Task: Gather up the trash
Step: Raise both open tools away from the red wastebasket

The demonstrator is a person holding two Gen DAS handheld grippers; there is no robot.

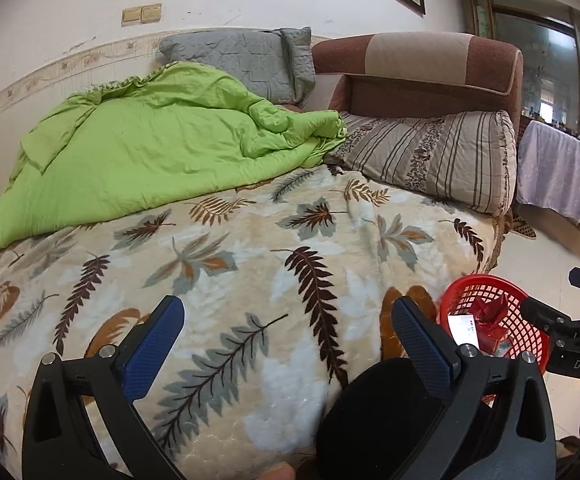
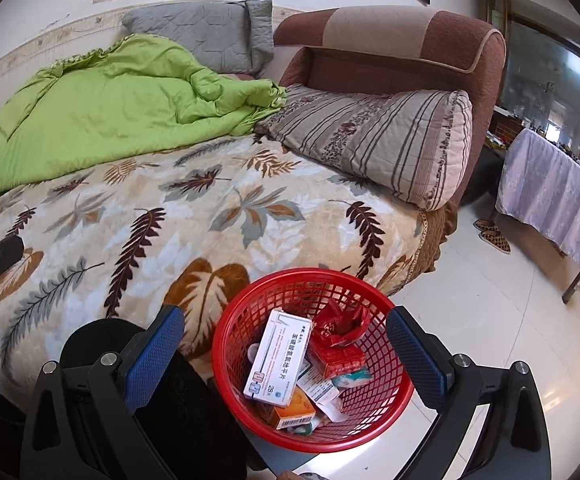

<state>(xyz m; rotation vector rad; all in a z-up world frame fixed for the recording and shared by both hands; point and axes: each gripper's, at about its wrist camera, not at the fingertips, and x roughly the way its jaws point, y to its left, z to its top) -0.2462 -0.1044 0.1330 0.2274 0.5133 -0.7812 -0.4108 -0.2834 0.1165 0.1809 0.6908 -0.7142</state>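
Both our tongs stood wide open and held nothing: the left gripper (image 1: 285, 338) hung over the leaf-patterned blanket (image 1: 225, 248), the right gripper (image 2: 285, 338) above the red basket (image 2: 386, 412). The trash lay inside the basket already: a white medicine box (image 2: 277, 356), a red wrapper (image 2: 340, 326) and an orange box (image 2: 294, 410). We saw no litter on the blanket, so we judged it best to search the bed carefully before any new reach.

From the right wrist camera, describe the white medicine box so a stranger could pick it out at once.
Find the bed with the leaf-print blanket; at its near corner sits a red mesh basket of trash. The white medicine box lies on top of the pile, leaning toward the basket's left side. It is the longest item there, white with dark print, unlike the red and orange packs beside it.
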